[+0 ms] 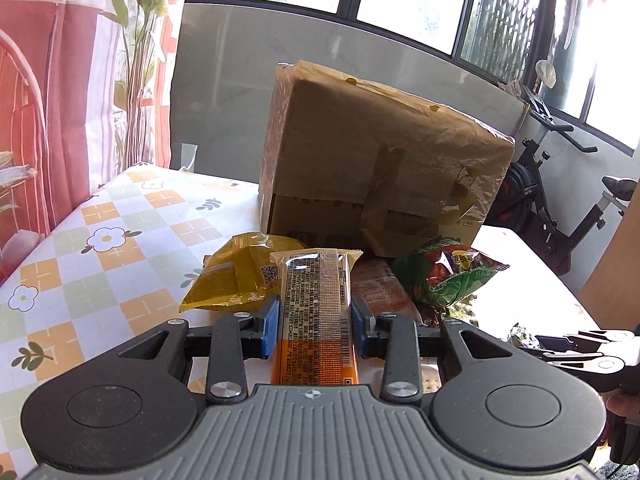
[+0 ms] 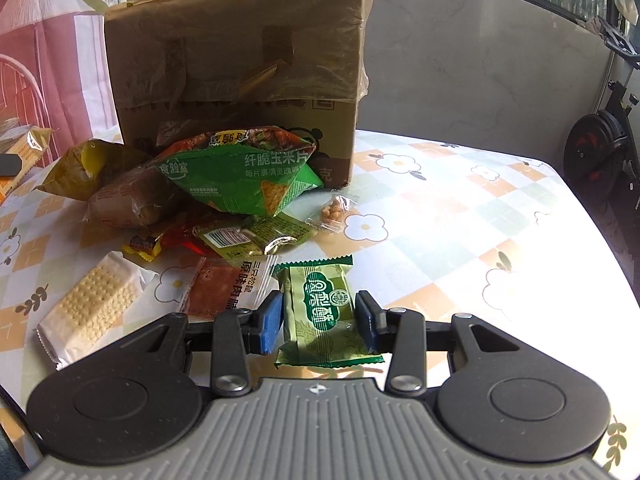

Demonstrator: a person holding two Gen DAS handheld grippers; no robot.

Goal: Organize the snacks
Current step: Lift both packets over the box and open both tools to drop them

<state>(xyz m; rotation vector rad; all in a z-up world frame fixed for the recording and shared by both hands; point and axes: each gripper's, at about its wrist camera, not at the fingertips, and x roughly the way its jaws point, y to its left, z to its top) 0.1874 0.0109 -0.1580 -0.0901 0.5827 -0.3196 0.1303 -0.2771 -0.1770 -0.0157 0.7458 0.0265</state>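
We are clamping our left gripper on a long orange-and-clear plastic snack bar; our right gripper is pinching a small green foil pastry packet.

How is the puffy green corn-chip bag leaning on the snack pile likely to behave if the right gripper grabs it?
The puffy green corn-chip bag looks air-filled, so probably light for its size. Its glossy film may slip or crumple between the pads, and a hard squeeze could crush the chips. It rests atop other packets by the cardboard box, so lifting may shift them.

Snack pile before box (touching), on table.
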